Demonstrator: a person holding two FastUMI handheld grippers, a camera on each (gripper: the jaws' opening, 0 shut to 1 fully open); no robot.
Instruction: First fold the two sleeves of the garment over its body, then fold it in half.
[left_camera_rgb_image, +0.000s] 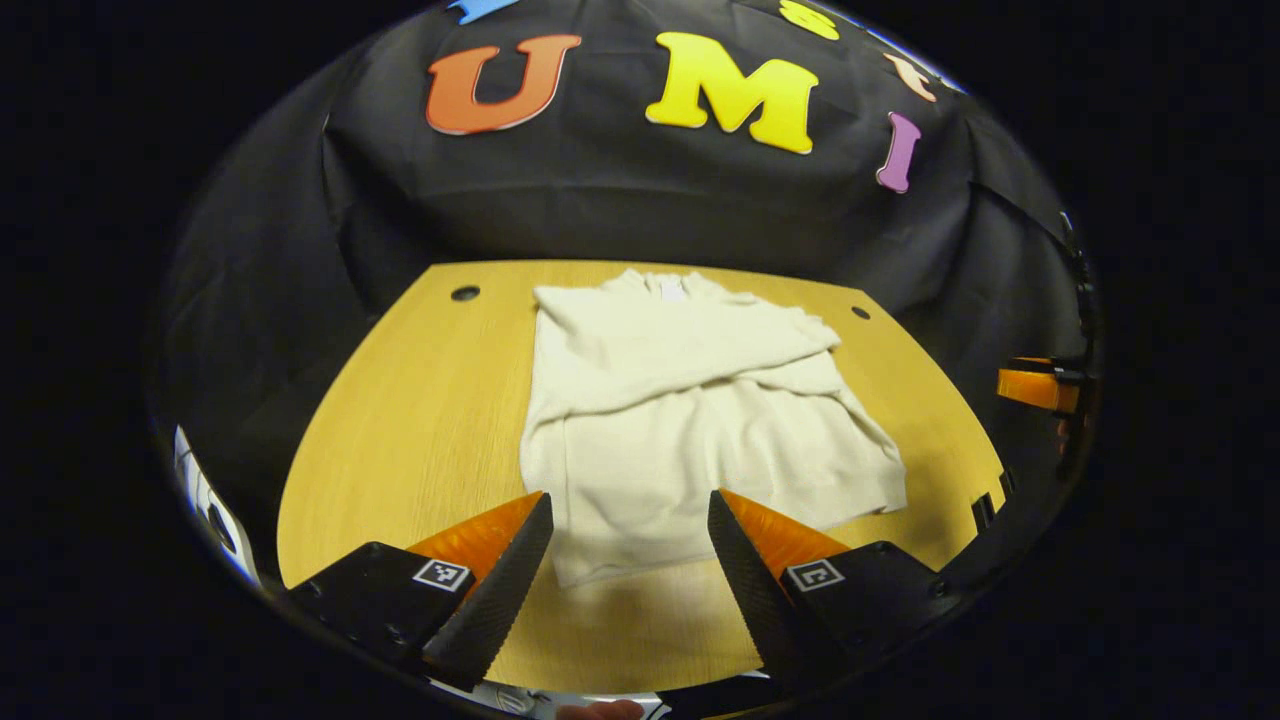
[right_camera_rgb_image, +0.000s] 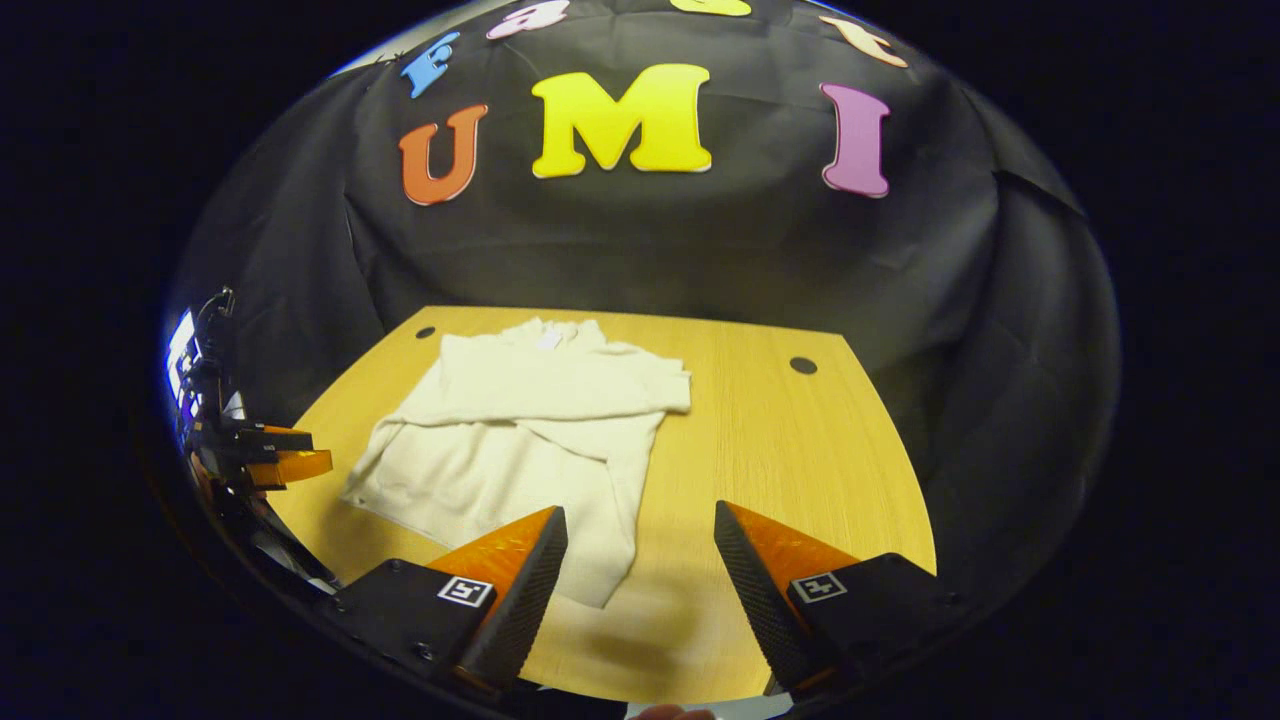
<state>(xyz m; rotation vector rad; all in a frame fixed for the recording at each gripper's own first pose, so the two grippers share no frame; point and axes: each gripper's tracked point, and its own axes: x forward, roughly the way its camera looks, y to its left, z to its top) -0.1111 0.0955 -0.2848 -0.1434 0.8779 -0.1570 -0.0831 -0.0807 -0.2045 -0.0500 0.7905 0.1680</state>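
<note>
Left hand-held gripper (left_camera_rgb_image: 630, 520): jaws wide, nothing between them, hovering above the near edge of the worktop (left_camera_rgb_image: 400, 400). Garment (left_camera_rgb_image: 690, 400) lies flat straight ahead of it, the hem just beyond and between the fingertips, no contact visible. Both sleeves are already laid across the body; the upper one runs across the chest toward this gripper's right, ending near the garment's right edge. Collar is at the far end, close to the booth wall. Bottom hem is slightly skewed, the left corner reaching nearer than the right.

Right hand-held gripper (right_camera_rgb_image: 640, 525): jaws also wide, empty, above the near worktop (right_camera_rgb_image: 800, 450). Garment (right_camera_rgb_image: 520, 430) sits ahead and to its left; the nearest corner of the hem lies just beyond its left fingertip, apart from it. Bare wood ahead and to its right.

In the right gripper view, the left hand-held gripper (right_camera_rgb_image: 290, 455) shows far left, beside the garment's side edge.
</note>
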